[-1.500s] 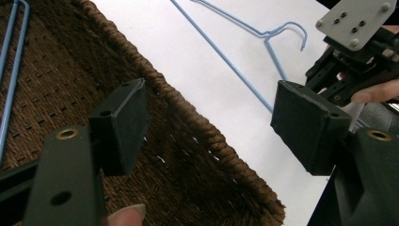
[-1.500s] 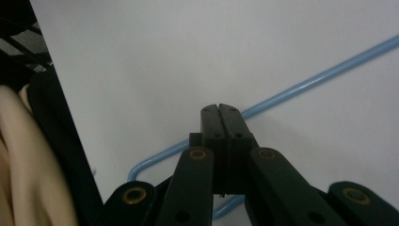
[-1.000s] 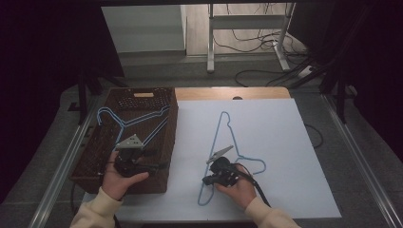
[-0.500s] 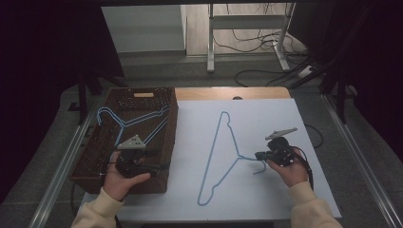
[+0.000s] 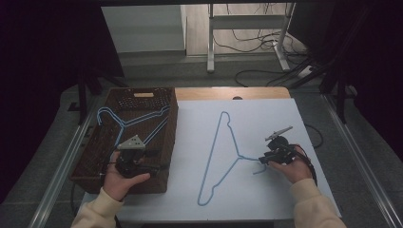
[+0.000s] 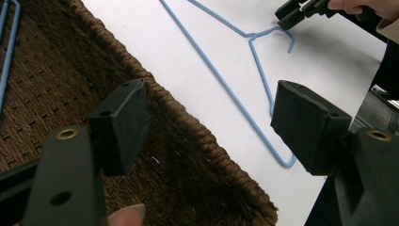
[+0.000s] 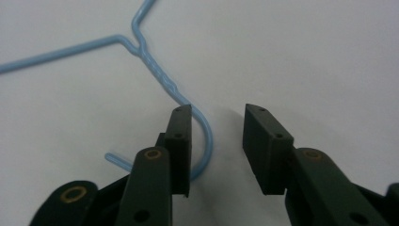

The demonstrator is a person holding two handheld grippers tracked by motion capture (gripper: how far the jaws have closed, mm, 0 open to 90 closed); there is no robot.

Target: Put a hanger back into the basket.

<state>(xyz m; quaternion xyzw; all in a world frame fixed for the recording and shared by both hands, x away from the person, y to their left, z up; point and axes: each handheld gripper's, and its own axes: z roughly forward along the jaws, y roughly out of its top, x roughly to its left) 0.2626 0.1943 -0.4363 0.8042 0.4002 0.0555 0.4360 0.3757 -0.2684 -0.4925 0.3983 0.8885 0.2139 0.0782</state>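
My right gripper (image 5: 264, 160) has just been spreading its jaws and has let go of the blue wire hanger (image 5: 219, 152), which lies flat on the white sheet (image 5: 266, 123), its hook (image 7: 200, 141) bending around my one pad and into the gap at 12 o'clock. It looks light, thin, springy and slick, so I judge the twisted neck (image 7: 155, 70) the surest hold. My left gripper (image 5: 159, 167) stands wide and empty over the wicker basket (image 5: 97, 159), the hanger at 1 o'clock.

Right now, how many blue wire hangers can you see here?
2. One hanger lies flat on the white table sheet, hook beside the right gripper. The other hanger lies in the wicker basket. More may be hidden beneath it.
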